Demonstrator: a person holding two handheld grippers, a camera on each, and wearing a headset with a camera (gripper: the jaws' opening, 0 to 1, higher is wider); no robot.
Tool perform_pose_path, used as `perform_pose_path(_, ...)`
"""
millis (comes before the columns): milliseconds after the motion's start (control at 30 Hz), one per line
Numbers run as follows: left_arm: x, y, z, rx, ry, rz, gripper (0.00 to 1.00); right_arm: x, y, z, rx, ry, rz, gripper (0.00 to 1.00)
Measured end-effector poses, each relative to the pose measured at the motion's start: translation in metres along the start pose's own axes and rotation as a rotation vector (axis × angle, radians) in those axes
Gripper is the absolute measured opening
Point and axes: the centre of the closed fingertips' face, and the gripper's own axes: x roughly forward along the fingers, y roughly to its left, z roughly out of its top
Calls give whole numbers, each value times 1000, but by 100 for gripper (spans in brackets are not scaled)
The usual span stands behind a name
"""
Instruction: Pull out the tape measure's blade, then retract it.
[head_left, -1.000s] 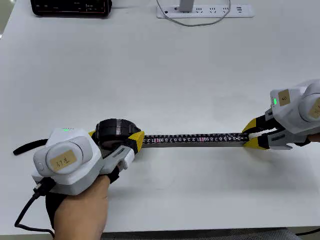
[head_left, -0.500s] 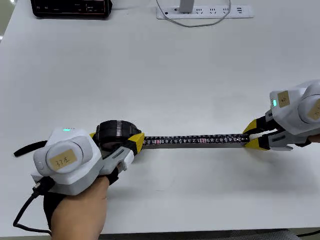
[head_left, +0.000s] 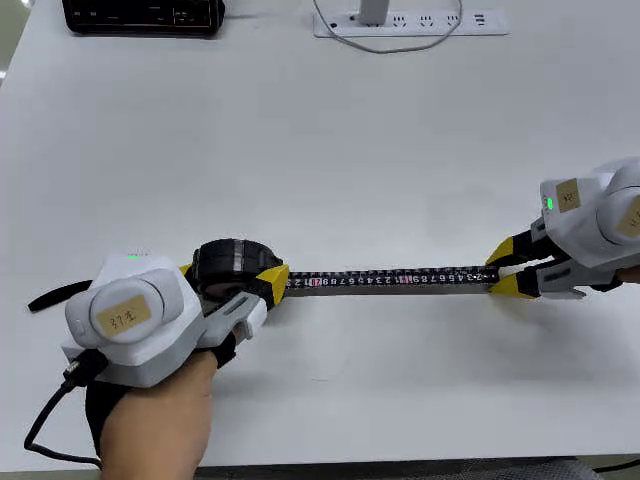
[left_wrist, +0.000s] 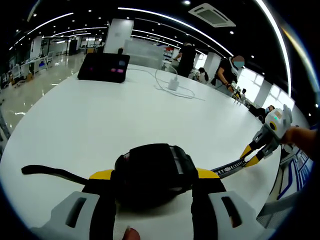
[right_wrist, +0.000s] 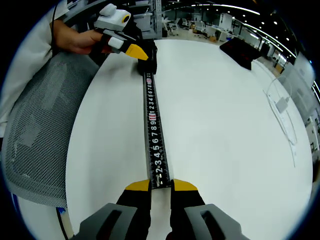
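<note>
The tape measure's case (head_left: 235, 262) sits clamped between the jaws of your left hand-held gripper (head_left: 229, 276), resting on the surface (head_left: 350, 150). Its blade (head_left: 390, 279) runs straight out from there to your right hand-held gripper (head_left: 500, 270), whose yellow-tipped jaws are pressed together on the blade's very end.

The blade looks well drawn out, so the pull seems about done and the return is likely next. Walk your right hand-held gripper back toward the left one along the blade's own line. Don't let go out here, or the spring may whip the blade home and kick the case loose. Hold the blade low and level over the surface so it doesn't fold or twist. Brace the left side so the case can't slide toward the right as tension eases.

The case is round, black and ribbed. The blade is dark with pale numerals and a red mark partway along, lying flat and straight. A black strap (head_left: 55, 293) trails from the case, on the far side of the left hand-held gripper from the blade.
</note>
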Motion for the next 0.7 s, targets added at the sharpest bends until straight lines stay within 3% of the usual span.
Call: perform_pose_path(700,-1,1,0,-17,2,-14,56,8,2,17,-7,-29,20,10)
